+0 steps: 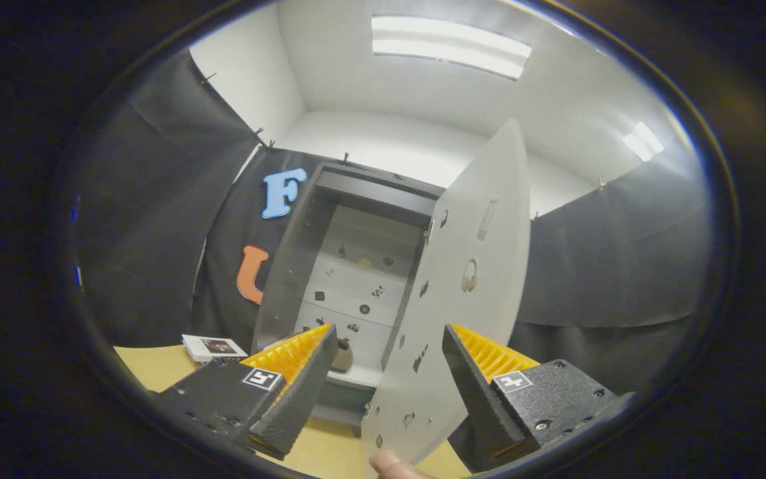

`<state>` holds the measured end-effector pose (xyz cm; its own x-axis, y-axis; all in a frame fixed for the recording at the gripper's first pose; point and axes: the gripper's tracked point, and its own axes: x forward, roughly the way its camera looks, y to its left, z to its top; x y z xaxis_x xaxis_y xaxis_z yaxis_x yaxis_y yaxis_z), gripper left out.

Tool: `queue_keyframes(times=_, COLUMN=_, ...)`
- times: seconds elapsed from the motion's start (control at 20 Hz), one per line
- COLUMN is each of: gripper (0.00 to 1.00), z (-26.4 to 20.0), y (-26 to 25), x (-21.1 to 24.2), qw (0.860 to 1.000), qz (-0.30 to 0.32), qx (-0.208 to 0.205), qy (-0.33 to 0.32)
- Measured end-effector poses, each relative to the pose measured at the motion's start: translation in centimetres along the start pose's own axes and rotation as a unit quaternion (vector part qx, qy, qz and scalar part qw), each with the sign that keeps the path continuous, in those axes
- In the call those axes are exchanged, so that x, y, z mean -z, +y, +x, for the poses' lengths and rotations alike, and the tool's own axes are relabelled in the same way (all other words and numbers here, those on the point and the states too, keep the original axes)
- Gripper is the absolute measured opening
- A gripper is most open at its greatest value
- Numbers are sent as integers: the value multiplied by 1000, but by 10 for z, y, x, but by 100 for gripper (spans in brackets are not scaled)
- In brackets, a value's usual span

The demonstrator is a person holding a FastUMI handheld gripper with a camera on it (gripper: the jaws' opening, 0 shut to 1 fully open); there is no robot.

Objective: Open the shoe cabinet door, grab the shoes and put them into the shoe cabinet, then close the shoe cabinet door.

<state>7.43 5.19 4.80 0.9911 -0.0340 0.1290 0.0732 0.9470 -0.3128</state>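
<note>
Our claw (389,372) gapes wide, gripping nothing. Between its fingers stands the door's (463,279) lower edge, a fingertip (393,464) touching it. The tall door stands upright, swung open. Beyond, the shoe cabinet (356,266) stands on the tabletop (157,366).

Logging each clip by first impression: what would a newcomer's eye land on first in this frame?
The white cabinet door, swung wide open, stands between and beyond the gripper fingers, which are spread apart and hold nothing. To its left the open shoe cabinet shows pale shelves with a small brown object low down by the left finger. A fingertip touches the door's bottom edge.
</note>
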Motion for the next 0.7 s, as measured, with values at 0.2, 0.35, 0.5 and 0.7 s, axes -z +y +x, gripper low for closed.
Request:
queue_keyframes(times=0.2, gripper=100, z=-30, y=-35, x=38, qw=1000, qz=17, qx=-4, qy=12)
queue_keyframes(times=0.35, gripper=100, z=-44, y=-87, x=75, qw=998, qz=32, qx=42, qy=21)
queue_keyframes(times=0.5, gripper=100, z=-48, y=-142, x=109, qw=993, qz=54, qx=95, qy=33)
queue_keyframes(times=0.7, gripper=100, z=-26, y=-164, x=173, qw=986, qz=78, qx=109, qy=100)
